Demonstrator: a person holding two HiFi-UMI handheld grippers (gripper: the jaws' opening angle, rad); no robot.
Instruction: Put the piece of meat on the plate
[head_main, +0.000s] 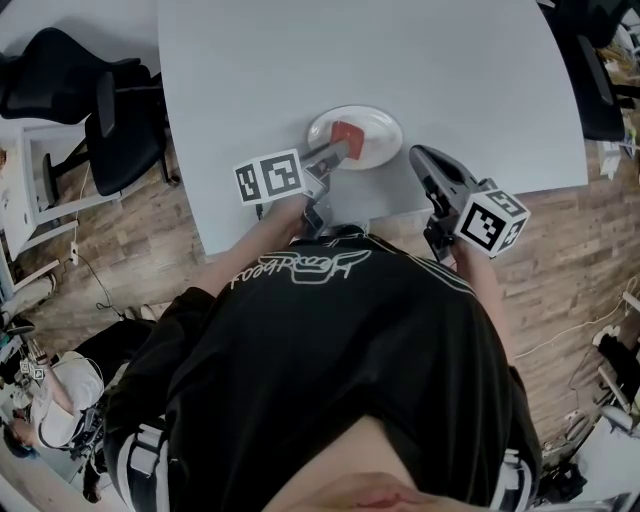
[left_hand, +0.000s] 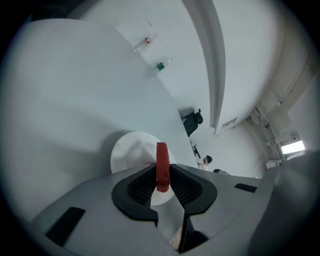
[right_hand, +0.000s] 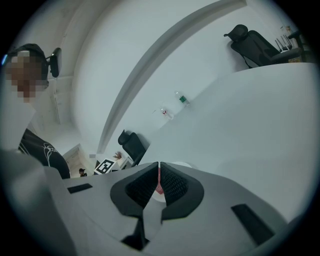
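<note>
- My left gripper (head_main: 338, 152) has its jaws closed narrow on the piece of meat (left_hand: 162, 162), gripping it on edge.
- The meat hangs over the near side of the plate (left_hand: 125, 152); I can't tell whether it touches.
- I judge this to be the placing step: lower gently, open the jaws, then back away without dragging it.
- My right gripper (head_main: 420, 153) waits beside the plate above the tabletop (head_main: 300, 60), jaws together and empty.

One plate (head_main: 382, 128), one piece of meat (head_main: 346, 133), two bottles (left_hand: 145, 42) (left_hand: 161, 65), one table (head_main: 350, 50), left claw (head_main: 340, 150) and right claw (head_main: 417, 155) making two.
</note>
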